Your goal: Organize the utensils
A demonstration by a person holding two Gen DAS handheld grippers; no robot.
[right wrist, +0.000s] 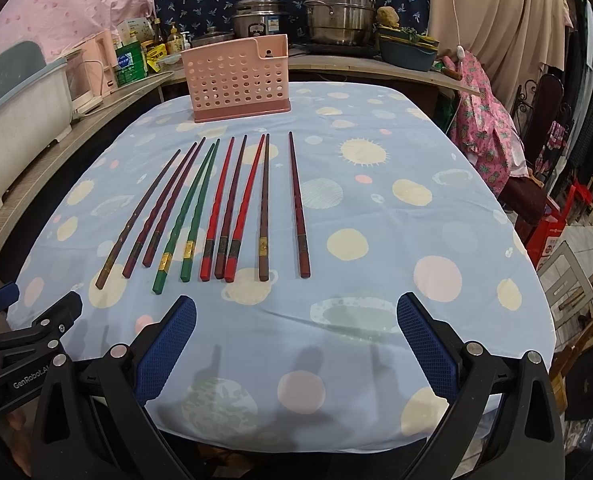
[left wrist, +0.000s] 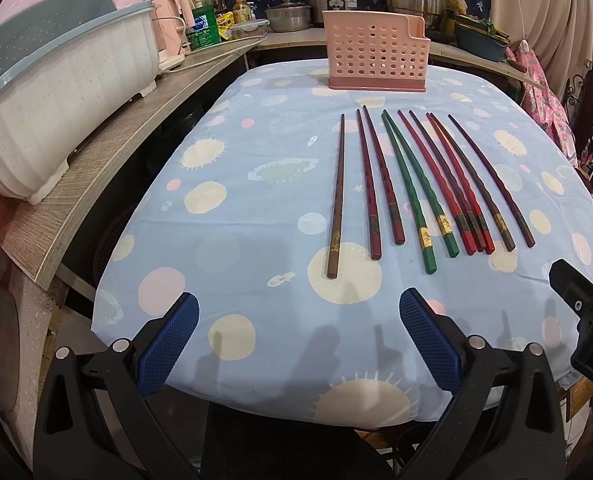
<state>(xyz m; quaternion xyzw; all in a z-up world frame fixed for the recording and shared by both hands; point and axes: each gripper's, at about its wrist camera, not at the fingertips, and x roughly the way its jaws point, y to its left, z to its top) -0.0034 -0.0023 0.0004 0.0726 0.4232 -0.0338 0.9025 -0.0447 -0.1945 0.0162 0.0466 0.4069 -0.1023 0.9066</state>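
Several chopsticks lie side by side on the blue patterned tablecloth (left wrist: 256, 184): brown, dark red, a green pair (left wrist: 412, 192), bright red ones (left wrist: 444, 184) and dark ones. They also show in the right wrist view, with the green pair (right wrist: 188, 216) left of centre. A pink perforated utensil holder (left wrist: 376, 50) stands upright behind them; it shows in the right wrist view too (right wrist: 238, 78). My left gripper (left wrist: 298, 312) is open and empty above the table's near edge. My right gripper (right wrist: 296, 312) is open and empty, also short of the chopsticks.
A white and teal dish rack (left wrist: 56, 96) sits on a wooden counter (left wrist: 108, 152) to the left. Pots (right wrist: 336, 8), bottles and a kettle line the back counter. Chairs and stools (right wrist: 544, 120) stand to the right of the table.
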